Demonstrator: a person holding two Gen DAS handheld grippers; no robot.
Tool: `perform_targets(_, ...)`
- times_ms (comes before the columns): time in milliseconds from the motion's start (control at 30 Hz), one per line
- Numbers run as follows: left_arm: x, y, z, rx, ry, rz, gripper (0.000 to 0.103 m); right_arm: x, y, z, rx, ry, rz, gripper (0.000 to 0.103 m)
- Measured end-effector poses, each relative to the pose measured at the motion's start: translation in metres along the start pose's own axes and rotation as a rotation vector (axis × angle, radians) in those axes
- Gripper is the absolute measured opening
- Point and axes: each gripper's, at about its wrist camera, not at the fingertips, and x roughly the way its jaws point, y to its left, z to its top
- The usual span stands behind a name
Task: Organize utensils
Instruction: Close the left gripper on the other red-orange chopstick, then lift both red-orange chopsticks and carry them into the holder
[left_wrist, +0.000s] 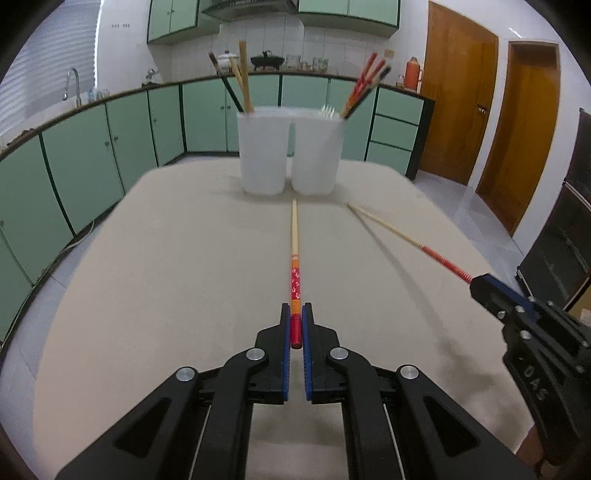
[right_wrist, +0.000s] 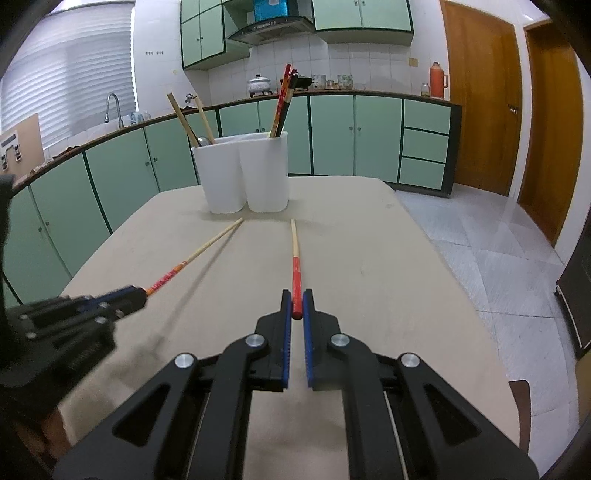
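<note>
1. Pinching the red end of a chopstick (left_wrist: 294, 258), the left gripper (left_wrist: 295, 325) aims its pale tip at the far white holders (left_wrist: 288, 155) over the bench (left_wrist: 166, 258).
2. Pinching another chopstick (right_wrist: 295, 258) likewise, the right gripper (right_wrist: 296, 306) aims it far.

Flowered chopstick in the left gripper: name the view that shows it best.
Left wrist view: the flowered chopstick runs centred from the left gripper, its pattern sharp. The right wrist view shows it sideways at the left, its pattern blurred.
</note>
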Motion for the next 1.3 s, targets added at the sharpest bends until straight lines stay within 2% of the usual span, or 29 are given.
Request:
perform_targets(333,-0.041,0.007,0.034,-0.017,-0.109,-0.034,0.006,-0.015,-0.002,0.024,-0.020,-0.063,0.012,0.005)
perform_targets(700,-0.068,0.009,0.087,-0.009,-0.244,-0.041,0.006,-0.039,-0.007,0.091,-0.014,-0.143,0.094,0.005)
perform_targets(1033,-0.077,0.007,0.129,-0.004,-0.289,-0.084,0.005,-0.037,-0.007,0.157,-0.010,-0.107,0.225,0.005)
perform_targets(1300,-0.084,0.009,0.140,0.004,-0.316,-0.112,0.005,-0.043,0.004,0.179,-0.040,-0.132,0.274,0.005)
